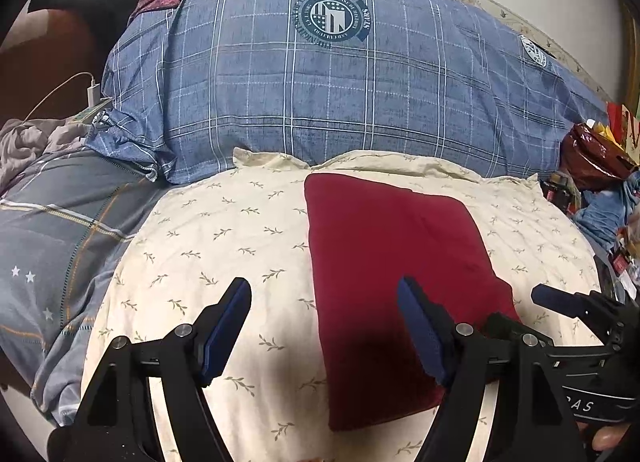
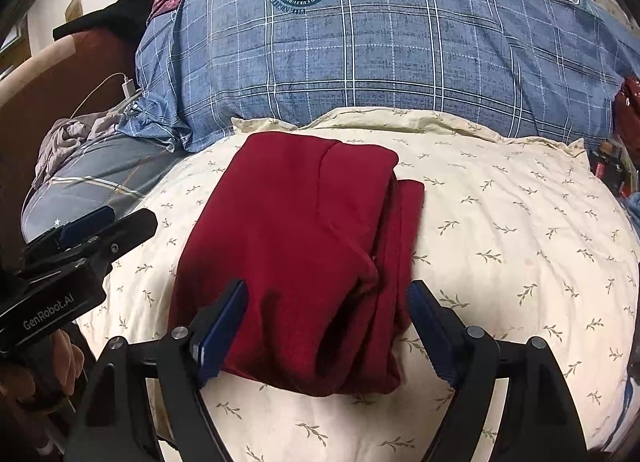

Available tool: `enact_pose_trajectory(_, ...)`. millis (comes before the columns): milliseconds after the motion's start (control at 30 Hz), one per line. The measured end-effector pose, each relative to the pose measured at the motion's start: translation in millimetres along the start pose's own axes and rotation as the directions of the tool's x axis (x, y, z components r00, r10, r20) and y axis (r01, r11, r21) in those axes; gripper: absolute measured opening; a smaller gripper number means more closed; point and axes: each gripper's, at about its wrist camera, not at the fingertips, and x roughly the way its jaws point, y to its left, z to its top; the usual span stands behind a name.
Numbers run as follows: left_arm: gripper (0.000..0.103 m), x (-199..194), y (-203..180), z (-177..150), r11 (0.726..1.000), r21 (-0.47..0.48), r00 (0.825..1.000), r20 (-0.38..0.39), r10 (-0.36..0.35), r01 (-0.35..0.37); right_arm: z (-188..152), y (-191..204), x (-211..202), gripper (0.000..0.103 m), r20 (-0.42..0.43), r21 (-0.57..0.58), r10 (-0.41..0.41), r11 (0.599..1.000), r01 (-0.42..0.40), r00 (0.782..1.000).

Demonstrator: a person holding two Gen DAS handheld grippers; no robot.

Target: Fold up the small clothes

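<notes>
**Folded garment lying nearer my right hand-held gripper**

I am holding both hand-held grippers wide and empty. The red garment is lying on the cream pillow, long axis running away from me, directly under my right hand-held gripper; my left hand-held gripper is hovering beside its left edge.

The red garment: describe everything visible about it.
The red garment is a plain dark-red piece of soft, knit-looking cloth, folded into a long, roughly rectangular bundle. Layered edges stack along one long side, with a curved seam across the top layer. It lies flat on the cream pillow with a leaf print, in front of the blue plaid quilt. Nothing grips it: the right gripper is open astride its near end, and the left gripper is open beside it.
</notes>
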Motion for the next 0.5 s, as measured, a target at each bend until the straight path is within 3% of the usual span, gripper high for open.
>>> enact_pose_trajectory(500,0.075,9.1,-4.2,0.1,1.0,-0.002,1.0,-0.015,0.006,-0.006,-3.2,1.8,9.0,0.083,-0.027,0.002,0.005,1.0,-0.005,1.0)
